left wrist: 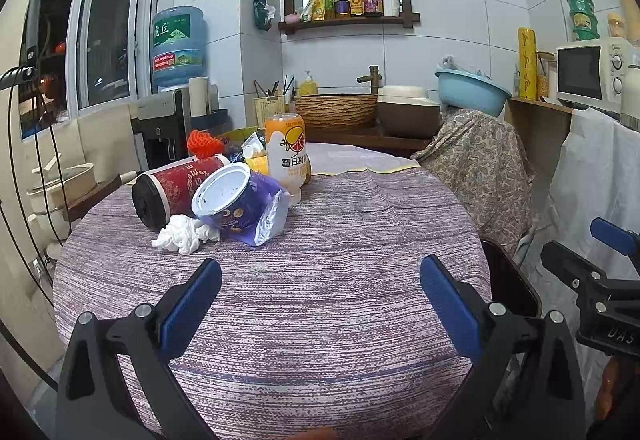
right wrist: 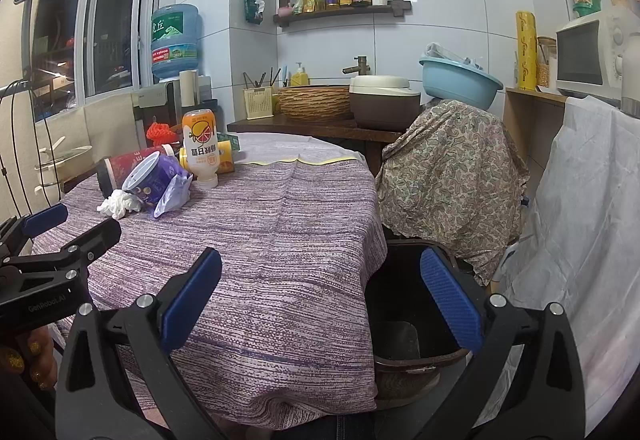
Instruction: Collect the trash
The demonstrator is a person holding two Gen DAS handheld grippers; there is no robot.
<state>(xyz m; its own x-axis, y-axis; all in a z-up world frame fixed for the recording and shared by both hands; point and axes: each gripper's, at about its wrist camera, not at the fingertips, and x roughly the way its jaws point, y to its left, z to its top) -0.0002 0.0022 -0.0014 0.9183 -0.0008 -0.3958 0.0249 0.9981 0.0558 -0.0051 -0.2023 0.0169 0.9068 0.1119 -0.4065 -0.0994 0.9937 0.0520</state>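
Trash sits at the table's far left: a crumpled white tissue, a tipped purple cup on a purple wrapper, a red canister on its side, an upturned orange drink bottle, and an orange net. My left gripper is open and empty above the near tablecloth. My right gripper is open and empty, over the table's right edge and a dark bin on the floor.
The round table has a striped purple cloth. The bin's rim shows right of it. A paisley-covered object and white sheet stand on the right. A water dispenser and counter stand behind.
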